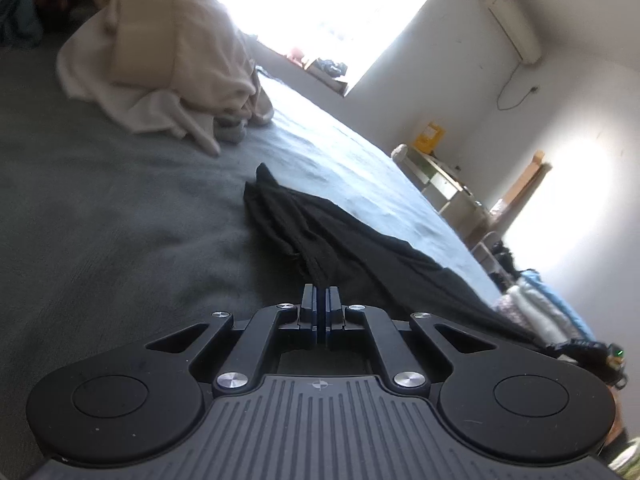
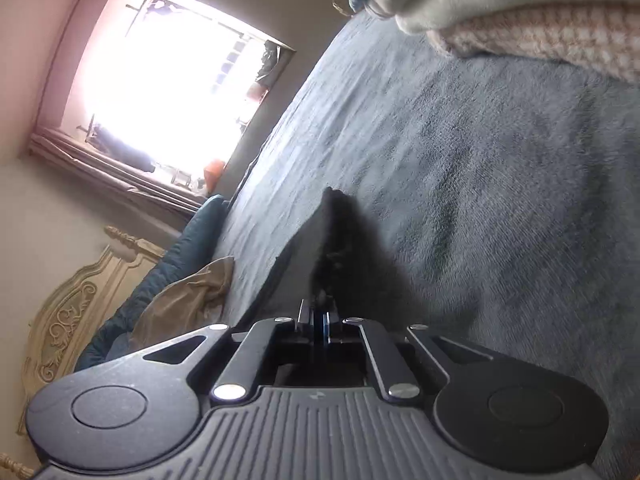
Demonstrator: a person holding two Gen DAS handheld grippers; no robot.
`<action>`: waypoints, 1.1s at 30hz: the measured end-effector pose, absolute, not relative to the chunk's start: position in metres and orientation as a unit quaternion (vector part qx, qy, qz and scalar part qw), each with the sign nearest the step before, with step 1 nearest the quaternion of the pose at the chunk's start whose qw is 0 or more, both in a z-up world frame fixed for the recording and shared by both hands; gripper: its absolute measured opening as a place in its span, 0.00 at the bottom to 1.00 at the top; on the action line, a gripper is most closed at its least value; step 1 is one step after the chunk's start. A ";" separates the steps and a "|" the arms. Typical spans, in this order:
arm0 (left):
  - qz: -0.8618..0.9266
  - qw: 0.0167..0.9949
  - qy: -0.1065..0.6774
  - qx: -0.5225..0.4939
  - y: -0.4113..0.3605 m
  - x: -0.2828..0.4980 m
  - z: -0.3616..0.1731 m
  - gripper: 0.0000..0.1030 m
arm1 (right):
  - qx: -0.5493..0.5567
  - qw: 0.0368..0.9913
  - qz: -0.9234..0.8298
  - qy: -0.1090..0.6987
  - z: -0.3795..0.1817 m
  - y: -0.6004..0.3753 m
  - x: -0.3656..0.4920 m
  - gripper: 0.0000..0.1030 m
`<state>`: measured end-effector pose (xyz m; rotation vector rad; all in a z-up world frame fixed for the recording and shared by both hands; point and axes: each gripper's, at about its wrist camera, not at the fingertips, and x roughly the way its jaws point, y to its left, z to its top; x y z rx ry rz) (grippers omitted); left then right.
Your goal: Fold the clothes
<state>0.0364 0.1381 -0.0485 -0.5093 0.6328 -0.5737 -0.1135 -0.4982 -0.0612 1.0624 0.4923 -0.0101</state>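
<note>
Two views, left wrist: left gripper (image 1: 320, 294) pinching black garment (image 1: 320, 232) that trails across grey bed (image 1: 120, 220), beige clothes pile (image 1: 168, 52) beyond, right wrist: right gripper (image 2: 319, 316) pinching black garment (image 2: 334, 240) bunched above bed (image 2: 480, 180).

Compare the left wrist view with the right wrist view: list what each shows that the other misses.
Left wrist only: the wall air conditioner, the shelf unit by the wall and the left tongs, shut on the black garment.

Right wrist only: the carved headboard, the tan pillow and the right tongs, shut on the same garment.

Both: the grey-blue bedspread, the bright window and the beige blanket heap.
</note>
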 end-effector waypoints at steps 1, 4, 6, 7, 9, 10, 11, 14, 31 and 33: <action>-0.275 0.876 0.309 -0.250 0.143 0.030 -0.050 0.01 | 0.503 0.832 -0.005 0.233 -0.059 -0.497 -0.123 0.04; -0.264 0.873 0.328 -0.248 0.152 0.006 -0.061 0.01 | 0.507 0.825 -0.015 0.249 -0.071 -0.491 -0.150 0.04; -0.261 0.869 0.345 -0.242 0.153 -0.003 -0.075 0.02 | 0.510 0.818 -0.031 0.266 -0.089 -0.488 -0.161 0.04; -0.261 0.865 0.356 -0.239 0.152 -0.003 -0.085 0.02 | 0.504 0.818 -0.043 0.275 -0.099 -0.488 -0.162 0.04; -0.258 0.861 0.366 -0.244 0.152 0.000 -0.099 0.03 | 0.504 0.815 -0.048 0.281 -0.116 -0.490 -0.163 0.05; -0.258 0.858 0.366 -0.249 0.153 0.001 -0.104 0.04 | 0.509 0.813 -0.045 0.279 -0.121 -0.492 -0.164 0.05; -0.262 0.858 0.362 -0.251 0.155 0.001 -0.103 0.06 | 0.514 0.811 -0.042 0.277 -0.119 -0.494 -0.165 0.08; -0.264 0.873 0.342 -0.225 0.160 -0.006 -0.094 0.13 | 0.443 0.852 -0.089 0.266 -0.085 -0.494 -0.180 0.29; -0.276 0.904 0.272 -0.180 0.140 0.000 -0.079 0.18 | 0.072 0.957 0.175 0.219 0.005 -0.221 -0.112 0.33; -0.277 0.903 0.277 -0.178 0.140 0.003 -0.081 0.16 | 0.015 0.956 0.200 0.215 -0.006 -0.184 -0.111 0.33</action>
